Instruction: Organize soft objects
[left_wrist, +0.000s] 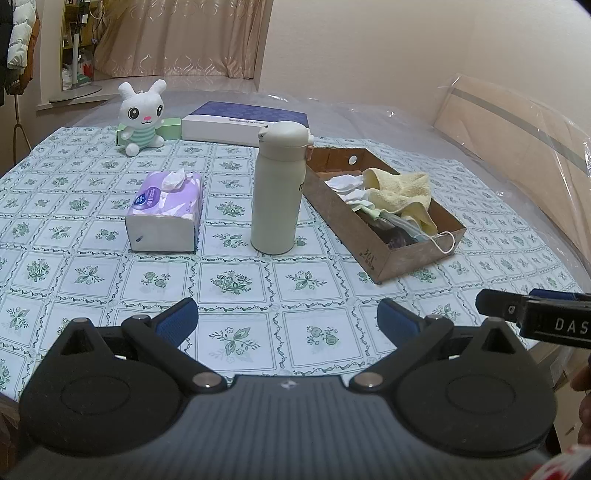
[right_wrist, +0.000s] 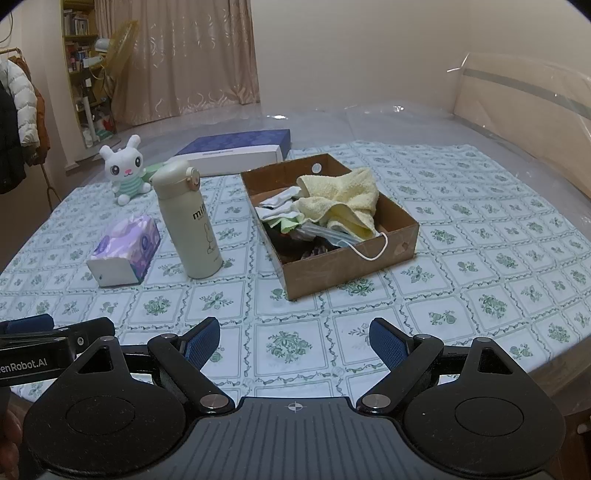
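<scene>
In the right wrist view, going left to right: a plush rabbit (right_wrist: 123, 171) sits at upper left on the worktop (right_wrist: 480, 236), light and squashy, probably best pinched at the body. Below it lies a tissue pack (right_wrist: 123, 251), soft and crushable. The bottle (right_wrist: 186, 221) reads "mif…". The box (right_wrist: 351, 264) at centre holds a limp yellow towel (right_wrist: 343, 199), socks and a mask. Left gripper (left_wrist: 286, 325) and right gripper (right_wrist: 293, 345) fingers are spread, empty.

"mif" on the cream bottle (right_wrist: 188, 225), "361" on the cardboard box (left_wrist: 369, 254) wall right of the bottle, "enRobot.AI" on the left gripper (right_wrist: 26, 363), "DAS" on the right gripper (left_wrist: 570, 325)
</scene>
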